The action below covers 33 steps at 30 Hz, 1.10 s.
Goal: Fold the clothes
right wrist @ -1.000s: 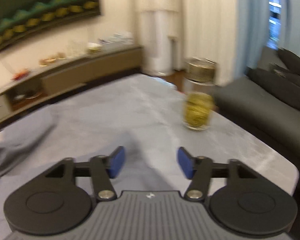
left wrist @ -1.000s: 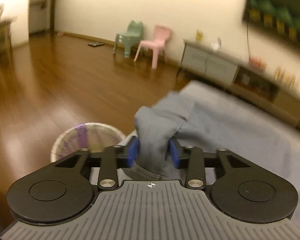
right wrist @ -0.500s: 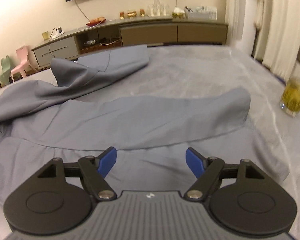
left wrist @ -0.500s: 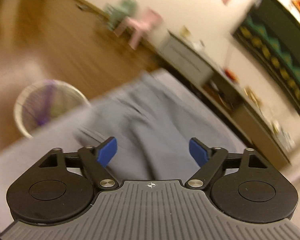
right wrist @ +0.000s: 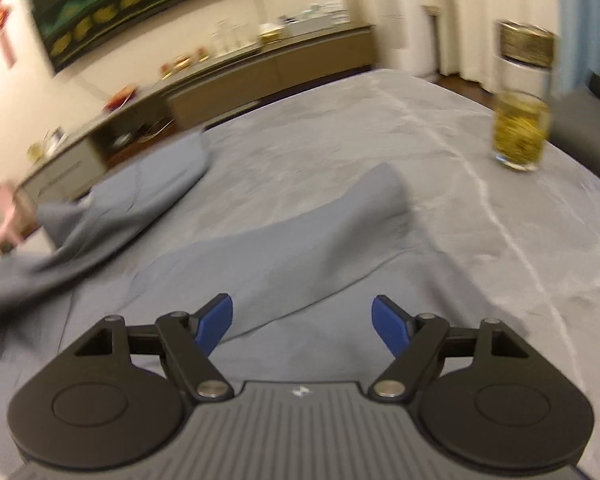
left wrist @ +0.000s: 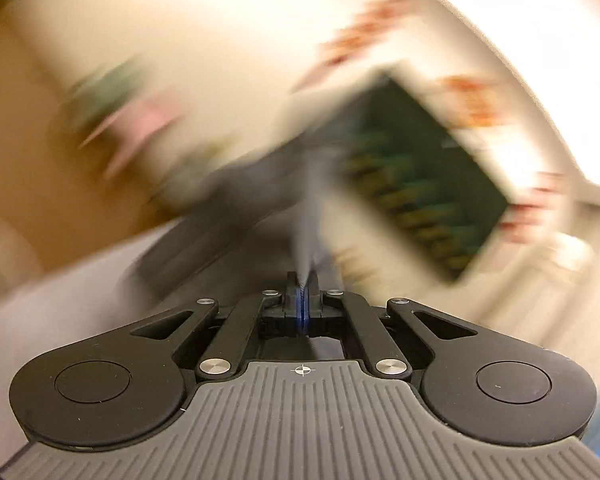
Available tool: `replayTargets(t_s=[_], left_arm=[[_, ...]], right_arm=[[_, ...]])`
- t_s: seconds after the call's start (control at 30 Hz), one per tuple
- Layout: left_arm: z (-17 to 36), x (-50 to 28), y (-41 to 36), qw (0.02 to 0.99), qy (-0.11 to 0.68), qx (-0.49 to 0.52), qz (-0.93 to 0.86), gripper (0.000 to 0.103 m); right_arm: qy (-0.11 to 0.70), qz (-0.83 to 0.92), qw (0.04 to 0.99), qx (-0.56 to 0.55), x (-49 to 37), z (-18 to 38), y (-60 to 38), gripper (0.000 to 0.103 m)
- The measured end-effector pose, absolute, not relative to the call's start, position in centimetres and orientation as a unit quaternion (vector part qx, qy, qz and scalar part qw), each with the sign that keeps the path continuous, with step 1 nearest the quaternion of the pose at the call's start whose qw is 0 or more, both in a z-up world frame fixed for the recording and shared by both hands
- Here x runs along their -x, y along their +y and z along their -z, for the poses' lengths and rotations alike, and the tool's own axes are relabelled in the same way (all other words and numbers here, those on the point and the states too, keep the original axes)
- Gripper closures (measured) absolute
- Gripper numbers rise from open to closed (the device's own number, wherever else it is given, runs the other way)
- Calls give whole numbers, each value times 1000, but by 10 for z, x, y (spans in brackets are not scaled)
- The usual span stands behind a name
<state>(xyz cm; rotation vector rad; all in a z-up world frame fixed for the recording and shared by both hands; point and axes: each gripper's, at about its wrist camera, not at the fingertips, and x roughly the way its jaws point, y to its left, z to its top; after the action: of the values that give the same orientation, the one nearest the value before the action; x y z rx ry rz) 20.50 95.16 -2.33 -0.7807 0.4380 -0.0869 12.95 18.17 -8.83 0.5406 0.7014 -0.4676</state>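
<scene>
A grey-blue garment (right wrist: 284,240) lies spread on the grey marble table (right wrist: 480,208), with one sleeve reaching toward the middle and another part bunched at the left (right wrist: 140,192). My right gripper (right wrist: 302,326) is open and empty, just above the garment's near part. My left gripper (left wrist: 302,284) is shut on a thin fold of the grey garment (left wrist: 308,208), which stretches away from the pads. The left wrist view is heavily blurred by motion.
A glass of yellow-green tea (right wrist: 520,132) stands on the table at the right, near the edge. A long low sideboard (right wrist: 228,80) runs along the far wall under a dark picture (right wrist: 140,4). A dark sofa (right wrist: 596,104) is at the far right.
My left gripper, open half a second ago, has closed on a fold of the garment and is swinging fast. My right gripper stays open and has turned slightly right.
</scene>
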Motion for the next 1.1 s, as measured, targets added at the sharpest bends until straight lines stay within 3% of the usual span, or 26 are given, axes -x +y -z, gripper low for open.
replayTargets(t_s=[0.07,0.17,0.23,0.3,0.47,0.57,0.6,0.63,0.67,0.7,0.73,0.87,0.93,1.07,1.1], left_arm=[[51,-214,960,885,295,358,-28,103],[68,-224,953,876,352,326,-60,103],[73,-232,948,869,367,325,-74,77],[75,-240,944,867,376,316,-82,60],[78,-270,925,874,389,275,-99,52],[83,-278,919,875,396,259,-104,54],[86,-281,922,874,401,256,-104,65],[90,-284,924,872,405,254,-104,84],[94,-286,927,871,406,259,-102,97],[97,-288,929,868,406,266,-100,103],[100,-290,933,867,403,278,-93,103],[82,-273,954,872,342,339,-87,103],[81,-260,959,865,343,356,-87,103],[101,-250,969,824,402,385,-104,103],[99,-248,971,827,399,383,-104,103]], right_arm=[[319,236,862,-316,-118,90,164,25],[279,275,836,-384,-90,89,140,23],[246,311,814,-424,-63,87,125,19],[234,335,797,-445,-41,88,116,18],[282,351,790,-416,-37,101,112,16],[328,336,790,-393,-58,116,114,17],[341,328,791,-389,-67,121,116,21],[346,324,795,-377,-76,125,120,27],[352,324,805,-351,-88,125,124,37],[366,313,813,-328,-103,126,128,76],[370,295,822,-318,-116,125,130,99],[247,297,897,-215,-131,79,140,100],[225,317,891,-233,-124,72,131,100],[331,352,835,-262,-128,118,108,98],[327,360,830,-275,-124,119,104,88]])
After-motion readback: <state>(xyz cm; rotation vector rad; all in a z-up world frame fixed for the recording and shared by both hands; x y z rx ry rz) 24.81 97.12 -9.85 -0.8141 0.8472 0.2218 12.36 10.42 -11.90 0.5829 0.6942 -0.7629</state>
